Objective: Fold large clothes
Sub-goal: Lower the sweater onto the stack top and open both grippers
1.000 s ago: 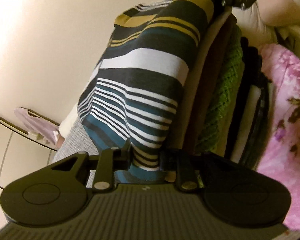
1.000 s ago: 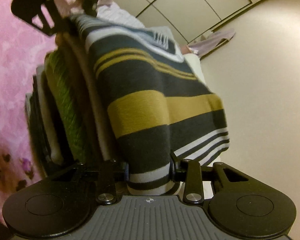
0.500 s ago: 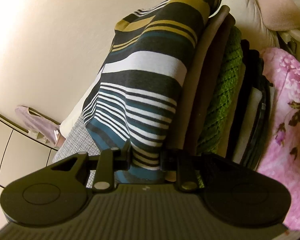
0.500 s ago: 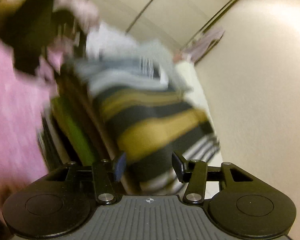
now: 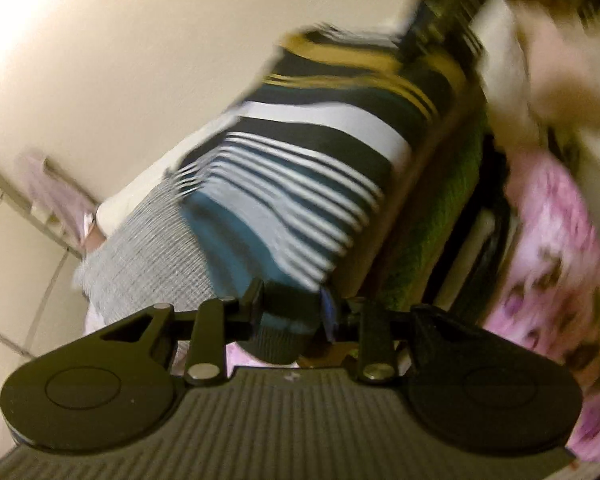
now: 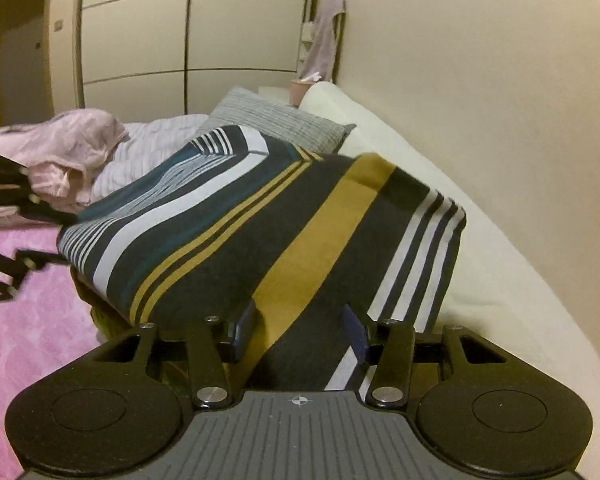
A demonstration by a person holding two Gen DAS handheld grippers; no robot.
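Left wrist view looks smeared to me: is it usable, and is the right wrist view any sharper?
Left wrist view: motion-blurred, the striped garment and pink floral cover streaked, only the left claw crisp. Right wrist view: sharp, the stripes clean, fisheye bending the wardrobe lines, warm dim light.

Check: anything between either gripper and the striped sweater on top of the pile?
Nothing visible. The striped sweater lies between the fingers of the right gripper, and its dark hem sits between those of the left gripper. Both jaws have just been opening.
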